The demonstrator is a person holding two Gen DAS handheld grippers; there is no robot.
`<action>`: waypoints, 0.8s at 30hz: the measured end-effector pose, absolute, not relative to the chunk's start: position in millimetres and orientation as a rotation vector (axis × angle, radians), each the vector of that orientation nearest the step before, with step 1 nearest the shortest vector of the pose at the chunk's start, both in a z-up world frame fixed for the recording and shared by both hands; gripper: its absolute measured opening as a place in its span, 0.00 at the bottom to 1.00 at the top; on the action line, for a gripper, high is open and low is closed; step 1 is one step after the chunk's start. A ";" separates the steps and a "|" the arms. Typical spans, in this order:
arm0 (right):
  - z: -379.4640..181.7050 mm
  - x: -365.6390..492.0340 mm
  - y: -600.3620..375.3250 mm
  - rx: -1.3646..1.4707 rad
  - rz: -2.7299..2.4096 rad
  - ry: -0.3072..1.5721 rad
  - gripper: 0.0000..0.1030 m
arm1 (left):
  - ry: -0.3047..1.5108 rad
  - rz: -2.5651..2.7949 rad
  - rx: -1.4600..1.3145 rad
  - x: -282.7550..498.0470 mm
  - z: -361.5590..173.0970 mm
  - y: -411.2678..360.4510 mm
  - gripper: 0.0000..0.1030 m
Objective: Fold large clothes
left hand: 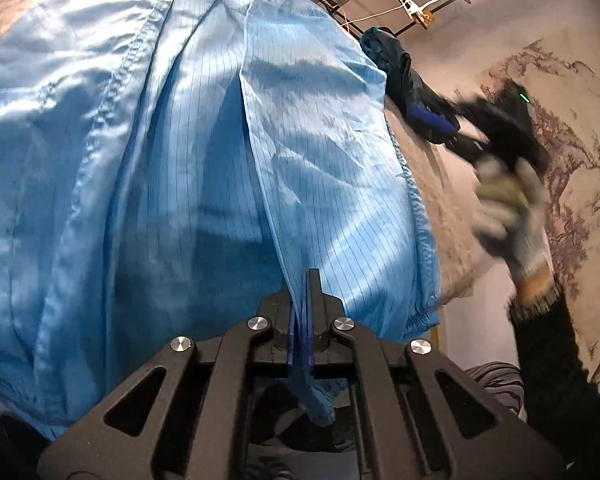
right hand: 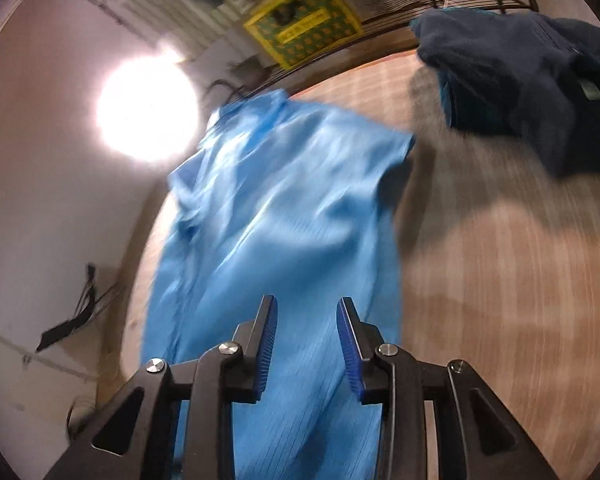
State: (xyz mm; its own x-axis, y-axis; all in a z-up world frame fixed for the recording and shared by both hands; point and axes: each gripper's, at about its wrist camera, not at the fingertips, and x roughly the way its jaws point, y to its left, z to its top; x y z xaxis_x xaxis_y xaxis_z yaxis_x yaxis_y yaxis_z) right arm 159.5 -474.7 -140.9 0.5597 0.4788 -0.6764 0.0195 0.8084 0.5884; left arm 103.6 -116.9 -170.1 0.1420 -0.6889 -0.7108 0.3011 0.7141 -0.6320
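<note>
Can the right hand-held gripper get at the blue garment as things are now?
Probably yes. The right hand-held gripper is open, empty and pointed along the blue garment, with nothing between them. The dark garment lies off to the side, and the left hand-held gripper already pinches the blue cloth.

Bare lamp (right hand: 148, 110) glares; right view motion-blurred, fisheye edges dark

A round wooden table (right hand: 500, 280) carries a blue garment (right hand: 276, 208); dark clothes (right hand: 520, 92) lie beyond it.
</note>
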 end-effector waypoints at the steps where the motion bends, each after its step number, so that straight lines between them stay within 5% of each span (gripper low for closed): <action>1: -139.6 142.7 -468.8 0.577 0.309 0.957 0.34 | 1.239 -0.742 -0.370 103.9 -170.8 -117.6 0.00; 14: -193.8 34.7 -400.8 0.602 0.394 1.065 0.37 | 1.264 -0.749 -0.398 92.6 -178.8 -124.7 0.15; 17: -199.1 39.4 -396.3 0.621 0.407 1.056 0.30 | 1.254 -0.758 -0.380 92.2 -177.7 -128.5 0.15; 22: -188.2 41.1 -396.1 0.617 0.414 1.015 0.01 | 1.234 -0.785 -0.342 92.1 -174.7 -141.5 0.10; 24: -179.0 41.9 -399.2 0.618 0.408 0.984 0.00 | 1.233 -0.800 -0.337 90.2 -173.3 -146.3 0.07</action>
State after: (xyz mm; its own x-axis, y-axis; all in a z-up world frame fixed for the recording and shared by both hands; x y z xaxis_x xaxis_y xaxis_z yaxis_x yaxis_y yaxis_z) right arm 41.9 -399.2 -179.0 0.5011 0.5797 -0.6425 -0.0448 0.7588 0.6497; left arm 90.2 -146.3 -173.3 0.1094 -0.7008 -0.7050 0.3578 0.6894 -0.6298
